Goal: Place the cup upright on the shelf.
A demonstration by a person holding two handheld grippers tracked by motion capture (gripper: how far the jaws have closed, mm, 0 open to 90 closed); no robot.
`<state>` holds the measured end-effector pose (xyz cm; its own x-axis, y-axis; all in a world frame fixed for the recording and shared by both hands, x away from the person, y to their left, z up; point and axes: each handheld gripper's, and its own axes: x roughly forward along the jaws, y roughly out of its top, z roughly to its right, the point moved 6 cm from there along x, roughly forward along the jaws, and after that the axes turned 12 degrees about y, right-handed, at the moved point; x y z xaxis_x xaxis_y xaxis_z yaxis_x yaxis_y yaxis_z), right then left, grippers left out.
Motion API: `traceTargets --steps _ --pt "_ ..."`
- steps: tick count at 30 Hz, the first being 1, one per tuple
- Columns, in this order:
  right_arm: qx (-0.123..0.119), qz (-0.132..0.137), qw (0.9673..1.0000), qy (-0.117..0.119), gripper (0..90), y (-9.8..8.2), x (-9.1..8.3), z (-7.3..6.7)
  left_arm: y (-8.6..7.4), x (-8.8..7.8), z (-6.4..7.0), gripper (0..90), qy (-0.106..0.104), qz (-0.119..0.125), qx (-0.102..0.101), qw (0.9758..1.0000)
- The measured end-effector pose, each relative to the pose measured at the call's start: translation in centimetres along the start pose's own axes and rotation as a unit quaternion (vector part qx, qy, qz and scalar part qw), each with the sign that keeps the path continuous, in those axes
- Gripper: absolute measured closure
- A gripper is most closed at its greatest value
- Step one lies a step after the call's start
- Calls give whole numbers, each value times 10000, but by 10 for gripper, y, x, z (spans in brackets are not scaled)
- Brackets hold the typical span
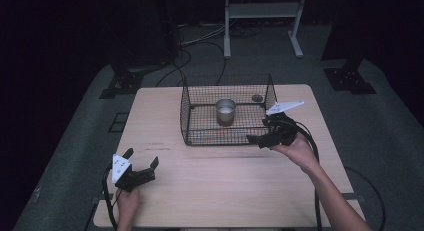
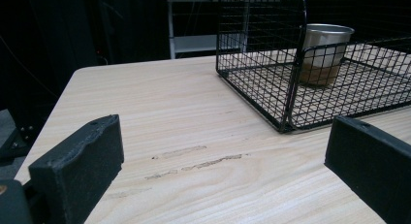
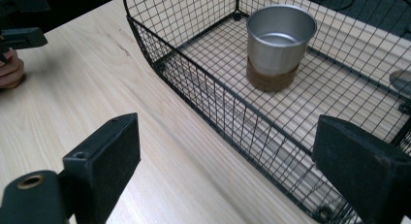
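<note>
Metal cup [image 3: 280, 40]: stands upright inside the wire basket [image 1: 190, 122], toward its back middle, on a brown round base; nothing touches it.
Right fingers [image 3: 107, 156]: spread apart with nothing between them, straddling the basket's low front wall.
Right gripper [image 1: 266, 136]: hovers at the basket's near right corner, aimed in toward the cup.
Left fingers [image 2: 82, 161]: wide apart and empty.
Left gripper [image 1: 141, 162]: low over the table [image 1: 225, 181], well apart from the basket, on the near left.
Risk, snagging: a finger could catch the wire rim on the way in, dragging or tipping the light basket.
Risk, knocking: a finger striking the cup's side could topple it or push it off its base.
Risk, slipping: the smooth tapered metal could slide out of a shallow grip.
Writing: no brand, label or readable text on the cup, basket or table; faint scuff marks [image 2: 194, 161] on the wood are not lettering.
</note>
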<state>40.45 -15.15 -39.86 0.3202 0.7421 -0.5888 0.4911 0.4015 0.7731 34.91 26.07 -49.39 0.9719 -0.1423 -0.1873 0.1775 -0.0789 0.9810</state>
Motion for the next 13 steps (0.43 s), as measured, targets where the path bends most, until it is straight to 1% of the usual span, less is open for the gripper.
traceTargets --steps 6,9,10,11,13 --pt "112 6 9999 37 95 -16 1 -1 0 0 0 0 4 -2 29 10000" --pt "104 -10 9999 22 95 -28 3 -3 0 0 0 0 5 -20 23 10000" --pt "159 10 9998 81 95 -32 4 -5 0 0 0 0 5 -25 25 10000" --pt "134 14 9999 74 95 -35 4 -5 0 0 0 0 6 -28 27 10000" --pt "62 26 10000 -19 95 -40 4 -7 0 1 0 0 1 -43 37 10000"
